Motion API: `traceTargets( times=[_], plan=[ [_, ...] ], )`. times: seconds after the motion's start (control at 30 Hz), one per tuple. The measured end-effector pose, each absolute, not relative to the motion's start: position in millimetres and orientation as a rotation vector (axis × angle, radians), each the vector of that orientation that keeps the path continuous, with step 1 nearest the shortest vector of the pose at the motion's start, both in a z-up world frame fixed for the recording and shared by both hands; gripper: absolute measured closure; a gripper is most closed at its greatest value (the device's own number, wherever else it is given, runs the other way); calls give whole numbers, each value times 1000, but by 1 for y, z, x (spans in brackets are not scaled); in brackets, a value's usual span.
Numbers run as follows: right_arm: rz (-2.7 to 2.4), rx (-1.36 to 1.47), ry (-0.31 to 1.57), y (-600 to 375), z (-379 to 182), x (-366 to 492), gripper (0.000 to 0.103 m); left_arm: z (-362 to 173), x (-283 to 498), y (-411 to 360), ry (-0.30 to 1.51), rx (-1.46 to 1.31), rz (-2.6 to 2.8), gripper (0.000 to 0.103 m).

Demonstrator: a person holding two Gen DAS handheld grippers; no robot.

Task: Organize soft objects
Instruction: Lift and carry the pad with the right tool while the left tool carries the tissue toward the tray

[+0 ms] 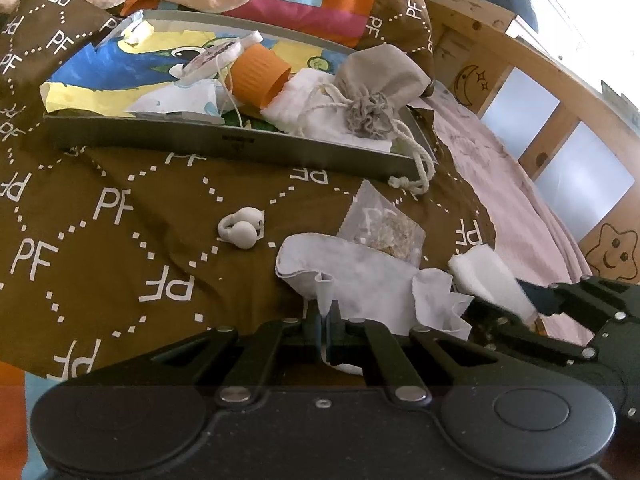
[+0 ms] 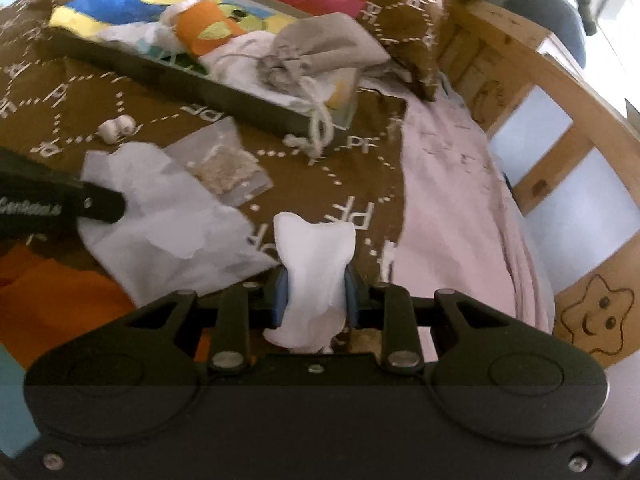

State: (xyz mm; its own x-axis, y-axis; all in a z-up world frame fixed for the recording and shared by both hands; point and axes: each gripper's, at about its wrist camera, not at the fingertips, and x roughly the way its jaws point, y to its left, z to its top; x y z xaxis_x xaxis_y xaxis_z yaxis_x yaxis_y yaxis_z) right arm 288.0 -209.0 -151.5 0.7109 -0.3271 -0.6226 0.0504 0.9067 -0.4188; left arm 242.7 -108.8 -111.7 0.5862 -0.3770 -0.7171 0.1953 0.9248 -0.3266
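- Left tongs (image 1: pixel 325 312) are fully closed, pinching the white cloth (image 1: pixel 360 276) edge.
- Right tongs (image 2: pixel 316 296) grip a white wad (image 2: pixel 316 264); grey tray (image 2: pixel 224 96) at 11 o'clock.

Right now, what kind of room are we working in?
Most likely a child's bedroom, on a bed: a brown patterned bedspread covers the surface, a wooden bed rail with a burnt-in smiling star runs along the side, beside a pink sheet.
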Motion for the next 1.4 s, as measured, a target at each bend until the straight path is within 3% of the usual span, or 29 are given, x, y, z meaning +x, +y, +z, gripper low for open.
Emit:
traceTargets(
  times=[0.27,0.97,1.17,1.4],
  plan=[
    [-177,-288,775,-224,-152,290,99,-109,239,-108,846,-209,-347,103],
    [-72,-165,372,-230,-82,259,99,35,235,-87,450,-41,-359,103],
    [-12,-137,294,-227,-56,305,99,64,277,-68,374,-35,-320,103],
    [35,-57,288,-224,-64,366,99,64,336,-44,336,-48,-263,103]
  ],
)
